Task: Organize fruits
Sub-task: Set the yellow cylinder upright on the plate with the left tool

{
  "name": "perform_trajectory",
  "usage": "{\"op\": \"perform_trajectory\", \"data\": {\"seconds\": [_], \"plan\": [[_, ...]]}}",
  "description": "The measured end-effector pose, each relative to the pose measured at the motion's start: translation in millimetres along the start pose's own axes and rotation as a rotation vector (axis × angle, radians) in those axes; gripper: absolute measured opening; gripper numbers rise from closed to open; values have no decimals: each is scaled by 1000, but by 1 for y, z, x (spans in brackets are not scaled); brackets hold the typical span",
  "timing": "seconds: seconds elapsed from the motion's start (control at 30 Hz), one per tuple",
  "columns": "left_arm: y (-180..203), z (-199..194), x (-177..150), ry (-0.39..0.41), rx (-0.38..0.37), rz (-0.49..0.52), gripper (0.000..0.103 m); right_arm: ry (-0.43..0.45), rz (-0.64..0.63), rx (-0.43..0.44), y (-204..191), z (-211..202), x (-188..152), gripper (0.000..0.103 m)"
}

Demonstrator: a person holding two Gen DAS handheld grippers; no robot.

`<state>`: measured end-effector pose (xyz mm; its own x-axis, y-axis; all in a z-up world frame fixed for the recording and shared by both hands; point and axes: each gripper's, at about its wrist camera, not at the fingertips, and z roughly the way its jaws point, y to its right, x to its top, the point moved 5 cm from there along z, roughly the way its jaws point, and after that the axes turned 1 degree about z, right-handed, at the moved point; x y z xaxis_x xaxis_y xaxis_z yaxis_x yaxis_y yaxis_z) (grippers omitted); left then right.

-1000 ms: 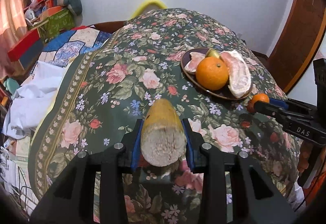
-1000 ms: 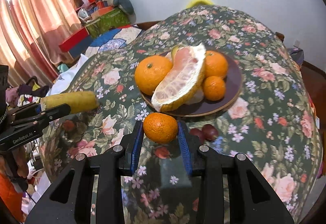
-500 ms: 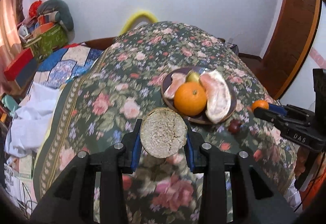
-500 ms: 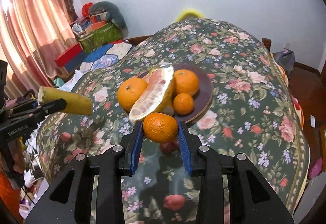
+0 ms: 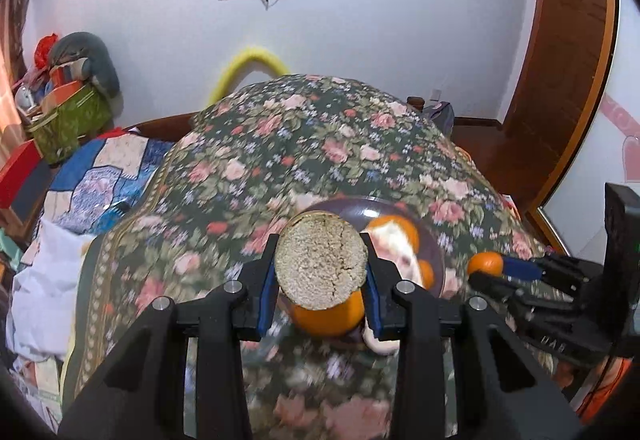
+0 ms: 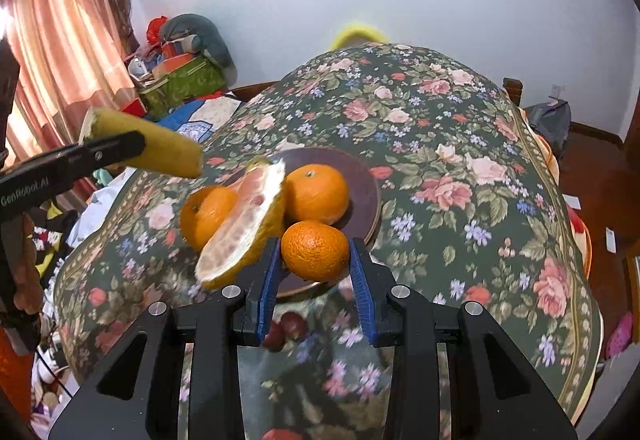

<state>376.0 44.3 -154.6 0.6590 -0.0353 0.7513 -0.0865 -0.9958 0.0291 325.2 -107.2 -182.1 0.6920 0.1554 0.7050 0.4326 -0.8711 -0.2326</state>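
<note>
My left gripper (image 5: 320, 272) is shut on a yellow stalk piece (image 5: 320, 260), whose pale fibrous cut end faces the camera. It hangs above the near left part of the brown plate (image 5: 360, 205), over a large orange (image 5: 326, 318). In the right wrist view the stalk piece (image 6: 148, 146) reaches toward the plate from the left. My right gripper (image 6: 315, 272) is shut on a small orange (image 6: 315, 250), held over the near rim of the plate (image 6: 370, 192). On the plate lie two oranges (image 6: 318, 194) (image 6: 206, 210) and a peeled pomelo wedge (image 6: 244, 228).
A floral cloth (image 6: 440, 160) covers the round table. Two dark red small fruits (image 6: 286, 326) lie on the cloth below my right gripper. A bed with quilts (image 5: 104, 176), a green box (image 5: 68, 124) and a curtain (image 6: 60, 40) are at left, a wooden door (image 5: 560, 80) at right.
Both grippers have moved in over the plate with their fruit still held. The left one rose and swung right, so the stalk now shows only its cut end.
</note>
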Motion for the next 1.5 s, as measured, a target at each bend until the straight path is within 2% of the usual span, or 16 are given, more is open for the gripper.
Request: {"op": "perform_trajectory", "data": {"seconds": [0.2, 0.37, 0.77, 0.87, 1.07, 1.3, 1.5], "plan": [[14, 27, 21, 20, -12, 19, 36, 9, -9, -7, 10, 12, 12, 31], [22, 57, 31, 4, -18, 22, 36, 0, -11, -7, 20, 26, 18, 31], [44, 111, 15, -76, -12, 73, 36, -57, 0, -2, 34, 59, 18, 31], [43, 114, 10, -86, 13, 88, 36, -61, -5, 1, 33, 62, 17, 31], [40, 116, 7, -113, -3, 78, 36, -72, -16, -3, 31, 69, 17, 32], [42, 107, 5, -106, 3, 93, 36, -88, -12, -9, 30, 70, 16, 32], [38, 95, 2, -115, -14, 73, 37, -68, -8, -14, 27, 60, 17, 46]]}}
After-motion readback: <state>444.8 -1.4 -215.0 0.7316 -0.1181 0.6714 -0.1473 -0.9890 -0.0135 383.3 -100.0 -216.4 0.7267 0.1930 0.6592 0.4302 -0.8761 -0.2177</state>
